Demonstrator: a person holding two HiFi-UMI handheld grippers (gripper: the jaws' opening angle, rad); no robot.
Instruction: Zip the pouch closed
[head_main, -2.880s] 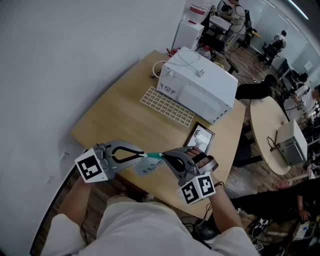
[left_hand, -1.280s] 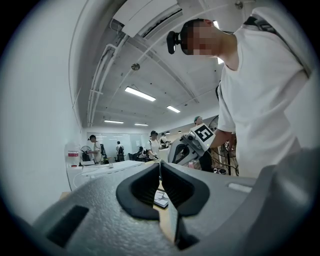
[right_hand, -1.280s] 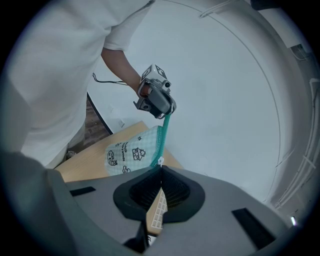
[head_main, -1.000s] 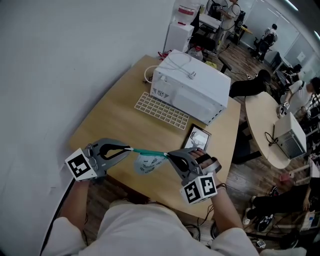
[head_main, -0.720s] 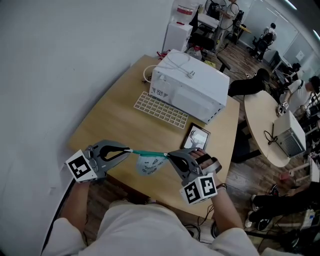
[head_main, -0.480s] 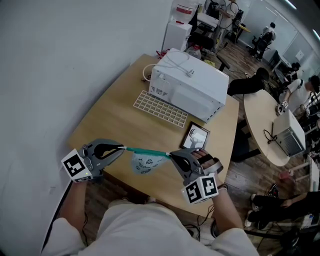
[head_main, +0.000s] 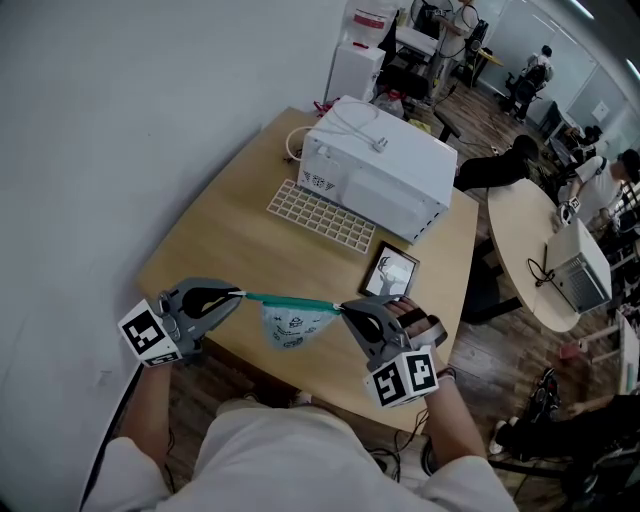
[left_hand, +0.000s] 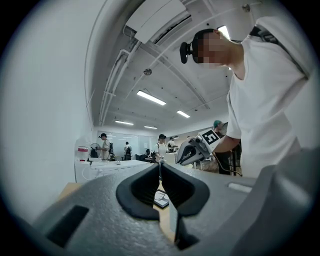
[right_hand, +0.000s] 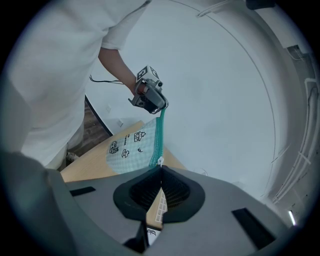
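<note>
pouch (head_main: 291, 325) hangs taut between left gripper (head_main: 240, 294) and right gripper (head_main: 343, 308), jaws clamped over its hidden ends.

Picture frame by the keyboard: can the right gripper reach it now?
Likely not yet: right gripper is shut on the pouch zipper pull; nothing stands between it and the picture frame.

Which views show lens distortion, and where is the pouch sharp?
Head view: only mild bending, even light, the pale checked pouch with a teal zip sharp. Left gripper view: strong fisheye with black corners, bright ceiling lamps. Right gripper view: same fisheye, pouch sharp against the plain white wall.
</note>
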